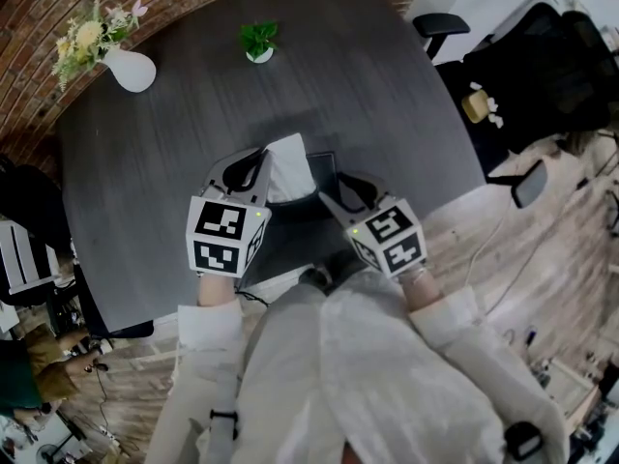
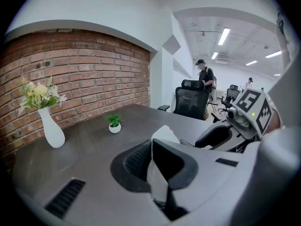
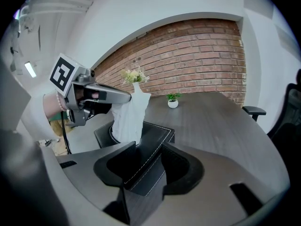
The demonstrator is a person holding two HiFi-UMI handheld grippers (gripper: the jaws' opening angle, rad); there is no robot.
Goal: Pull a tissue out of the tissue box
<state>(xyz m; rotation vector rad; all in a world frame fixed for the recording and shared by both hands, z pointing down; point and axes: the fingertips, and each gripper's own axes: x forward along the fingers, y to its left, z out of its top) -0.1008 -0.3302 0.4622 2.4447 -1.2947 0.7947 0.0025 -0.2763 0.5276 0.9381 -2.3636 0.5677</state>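
Both jaws of the left gripper [image 2: 153,168] are being pressed together on a white tissue [image 3: 129,117]. The sheet is being pinched near its top and held stretched upward, with its lower end in the top opening of the tissue box [image 3: 153,140]. The box, black with white stitching, is being clamped at its near edge by the right gripper [image 3: 146,166], whose jaws are closed on the wall. It is being held near the front of a dark table [image 1: 174,162]. A white vase of flowers [image 1: 131,69] and a small potted plant [image 1: 258,42] are being seen at the far side, well apart from the box.
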